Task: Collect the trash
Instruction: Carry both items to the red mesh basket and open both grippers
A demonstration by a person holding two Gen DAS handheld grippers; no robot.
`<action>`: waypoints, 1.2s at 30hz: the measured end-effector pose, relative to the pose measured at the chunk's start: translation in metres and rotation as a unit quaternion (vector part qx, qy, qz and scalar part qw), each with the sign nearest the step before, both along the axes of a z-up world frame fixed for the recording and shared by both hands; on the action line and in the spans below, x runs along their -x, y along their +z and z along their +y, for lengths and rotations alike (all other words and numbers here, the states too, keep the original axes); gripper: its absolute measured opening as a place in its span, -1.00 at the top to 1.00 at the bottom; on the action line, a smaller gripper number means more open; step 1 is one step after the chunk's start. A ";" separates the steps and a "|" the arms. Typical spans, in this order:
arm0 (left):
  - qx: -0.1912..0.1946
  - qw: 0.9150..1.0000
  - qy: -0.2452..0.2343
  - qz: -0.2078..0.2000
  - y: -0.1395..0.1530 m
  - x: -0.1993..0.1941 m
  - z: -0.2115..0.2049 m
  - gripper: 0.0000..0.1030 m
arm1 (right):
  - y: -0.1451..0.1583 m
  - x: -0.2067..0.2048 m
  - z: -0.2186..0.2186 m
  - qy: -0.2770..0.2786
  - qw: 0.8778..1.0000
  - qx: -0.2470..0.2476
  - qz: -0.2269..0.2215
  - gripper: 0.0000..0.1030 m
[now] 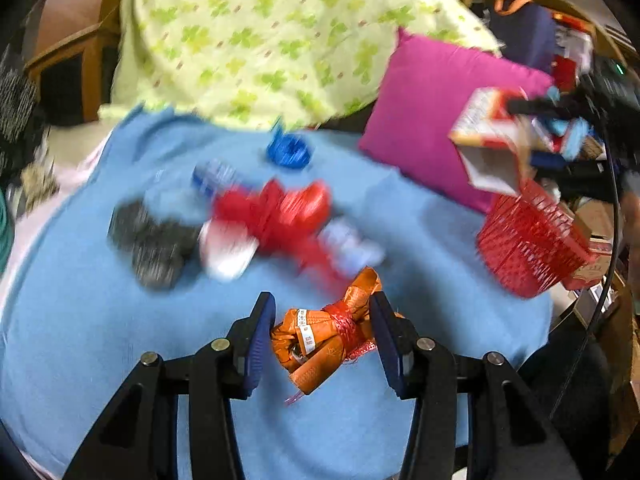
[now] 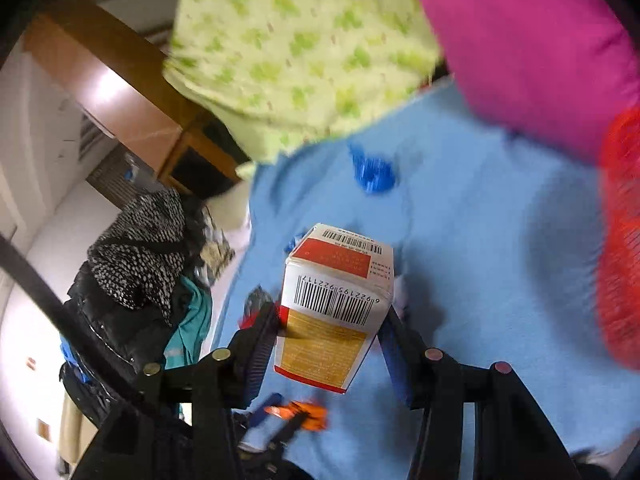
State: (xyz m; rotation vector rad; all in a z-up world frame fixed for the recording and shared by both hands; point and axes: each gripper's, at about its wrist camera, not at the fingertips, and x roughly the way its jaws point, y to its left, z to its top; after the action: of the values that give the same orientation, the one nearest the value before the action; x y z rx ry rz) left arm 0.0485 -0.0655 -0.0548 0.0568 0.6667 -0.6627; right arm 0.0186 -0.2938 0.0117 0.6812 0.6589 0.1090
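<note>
Holding left: our left gripper clamps an orange wrapper.
Right: our right gripper clamps a carton above the blue blanket.

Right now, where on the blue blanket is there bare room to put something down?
Bare blue blanket lies on the near left, below the dark bundle, and in a strip between the red-and-white litter pile and the red mesh basket. The middle is crowded, up to the blue wrapper.
</note>
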 end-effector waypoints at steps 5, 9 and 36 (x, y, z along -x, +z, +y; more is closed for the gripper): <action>0.018 0.997 -0.068 -0.037 0.055 0.000 -0.069 0.02 | 0.045 0.070 -0.051 -0.071 0.994 0.075 -0.044 -0.04; 0.030 0.990 -0.134 -0.042 0.085 0.006 -0.140 0.02 | 0.065 0.118 -0.099 -0.132 0.983 0.114 -0.051 -0.05; 0.006 0.998 -0.069 -0.012 0.077 -0.005 -0.158 -0.30 | 0.039 0.138 -0.156 -0.151 0.980 0.110 -0.070 -0.12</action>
State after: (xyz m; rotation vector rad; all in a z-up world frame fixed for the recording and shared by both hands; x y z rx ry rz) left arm 0.0539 -0.2230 0.0225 0.1011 0.6405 -0.7982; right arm -0.1192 -0.4498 0.0508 0.5476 0.4191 -0.1923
